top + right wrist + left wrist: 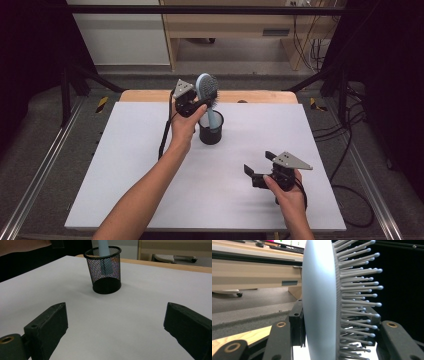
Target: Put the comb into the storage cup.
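White sheeting [150,165] covered the table; nearest, at about 5 o'clock, the right gripper [256,171] sat idle with jaws spread and nothing between them. Farther off, near 12 o'clock, the left gripper [196,106] pinched the head of the blue hairbrush [206,89], whose handle already stood inside the black mesh cup [210,134]. Judged nearly done: insertion made, with release and withdrawal remaining.

From up top we look forward and down over the whole table [150,190]. Our left gripper cam sits right against the brush [319,302], facing the far desk. Our right one skims low toward the cup [106,272], which the top view shares.
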Tool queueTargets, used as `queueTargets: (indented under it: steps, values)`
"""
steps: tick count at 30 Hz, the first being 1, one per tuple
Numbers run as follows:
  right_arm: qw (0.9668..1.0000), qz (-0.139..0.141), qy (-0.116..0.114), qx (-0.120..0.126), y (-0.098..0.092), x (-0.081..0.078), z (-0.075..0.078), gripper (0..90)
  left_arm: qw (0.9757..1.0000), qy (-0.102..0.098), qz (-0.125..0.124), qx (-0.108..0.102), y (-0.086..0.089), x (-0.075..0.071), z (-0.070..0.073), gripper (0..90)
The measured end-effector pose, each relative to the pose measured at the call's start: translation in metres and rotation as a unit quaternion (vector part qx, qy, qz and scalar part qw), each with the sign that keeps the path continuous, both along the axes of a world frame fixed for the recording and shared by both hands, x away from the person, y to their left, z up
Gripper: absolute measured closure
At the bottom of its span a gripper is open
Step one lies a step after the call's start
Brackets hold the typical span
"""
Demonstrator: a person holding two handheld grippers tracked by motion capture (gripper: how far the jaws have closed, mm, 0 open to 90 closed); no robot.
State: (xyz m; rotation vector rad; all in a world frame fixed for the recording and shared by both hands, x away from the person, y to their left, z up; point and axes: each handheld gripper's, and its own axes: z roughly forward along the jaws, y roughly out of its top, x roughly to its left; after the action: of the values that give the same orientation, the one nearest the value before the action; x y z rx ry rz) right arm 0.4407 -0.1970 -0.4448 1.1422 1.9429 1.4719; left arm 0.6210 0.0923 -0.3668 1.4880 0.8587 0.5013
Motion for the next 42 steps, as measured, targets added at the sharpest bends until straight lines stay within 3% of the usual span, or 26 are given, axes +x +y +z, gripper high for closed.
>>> queueTargets:
  steps: [14, 42]
  values:
    - [1.0000, -0.001, -0.001, -0.006, 0.001, 0.000, 0.000, 5.9, 0.9999, 0.008, -0.006, 0.010, -0.006, 0.001, -0.007, 49.7]
    - [1.0000, -0.001, 0.000, -0.006, 0.001, 0.000, -0.001, 5.7, 0.9996, 0.026, -0.007, 0.006, -0.008, 0.003, -0.024, 49.6]
